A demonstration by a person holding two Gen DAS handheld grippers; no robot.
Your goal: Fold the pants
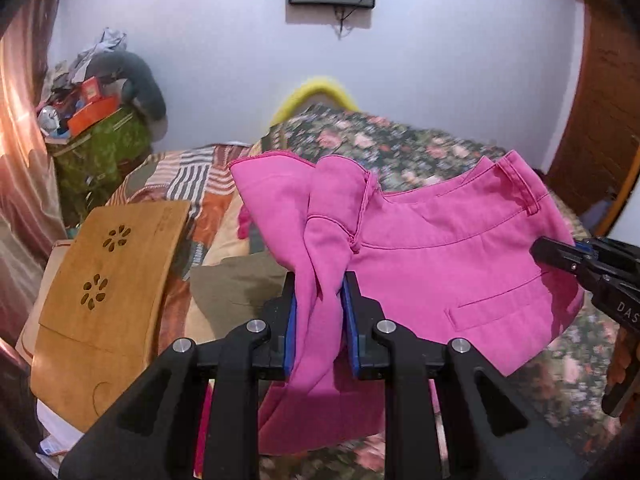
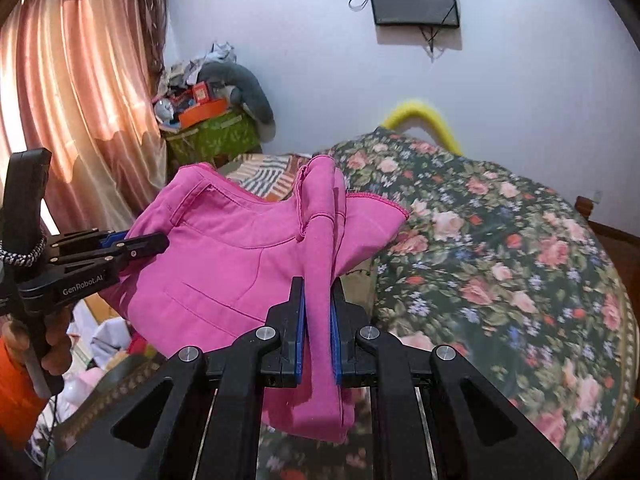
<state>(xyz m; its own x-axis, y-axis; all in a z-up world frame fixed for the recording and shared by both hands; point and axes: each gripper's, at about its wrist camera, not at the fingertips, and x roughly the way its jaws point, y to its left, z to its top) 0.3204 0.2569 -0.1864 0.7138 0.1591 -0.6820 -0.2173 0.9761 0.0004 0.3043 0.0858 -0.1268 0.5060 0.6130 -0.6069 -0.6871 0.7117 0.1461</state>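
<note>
Because each end of the pink pants (image 1: 440,248) is pinched in a gripper, the cloth hangs lifted above the floral bedspread (image 1: 400,140), probably to be carried and laid flat for folding. Toward the bed's left edge, the left gripper (image 1: 318,308) clamps narrowly on a bunched fold; rightward, the right gripper (image 2: 318,312) does likewise. Legs and hems drop below both views, and how the gathered cloth lies is unclear.

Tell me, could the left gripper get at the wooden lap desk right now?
Probably not: the left gripper is shut on the pink pants, which the right gripper also holds. The wooden lap desk lies unobstructed beside it, but the jaws are occupied.
</note>
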